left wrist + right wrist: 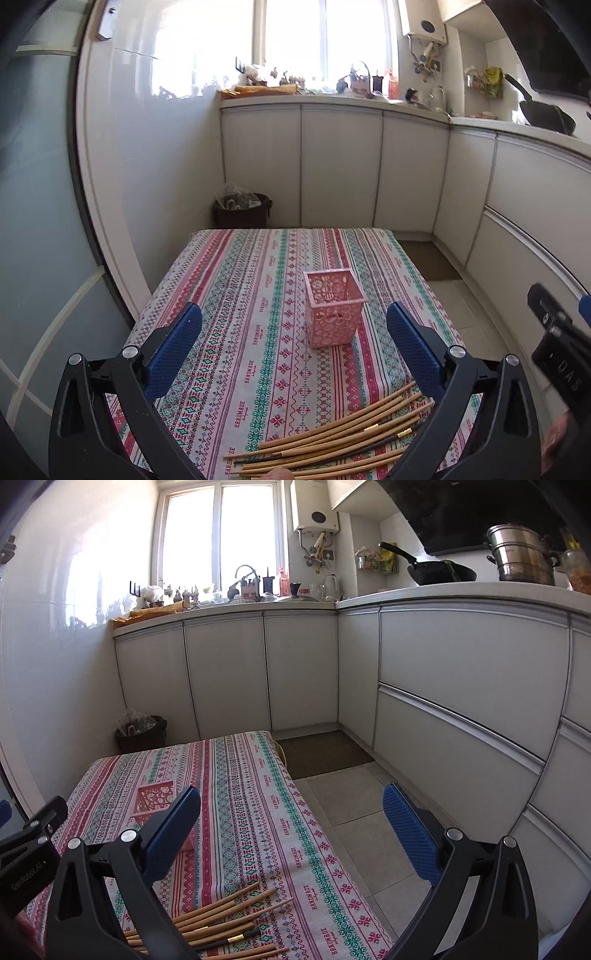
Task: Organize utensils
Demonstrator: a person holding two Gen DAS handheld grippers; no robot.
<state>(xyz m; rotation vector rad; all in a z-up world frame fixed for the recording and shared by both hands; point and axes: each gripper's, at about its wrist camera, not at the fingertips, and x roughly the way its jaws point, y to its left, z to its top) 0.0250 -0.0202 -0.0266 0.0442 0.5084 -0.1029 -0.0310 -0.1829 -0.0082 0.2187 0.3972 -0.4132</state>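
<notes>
my left gripper [293, 339] hung wide open over bare tablecloth [236, 295], only the pink basket [334, 314] stood in the middle, chopsticks [332, 439] piled at the near edge, right gripper [291, 830] spread over the table edge, open floor [354, 812] beside it

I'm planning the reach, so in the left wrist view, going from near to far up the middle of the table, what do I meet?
Chopsticks lying loose at the near edge → pink basket standing upright mid-table → far edge of the tablecloth → dark bin on the floor → white cabinets.
</notes>
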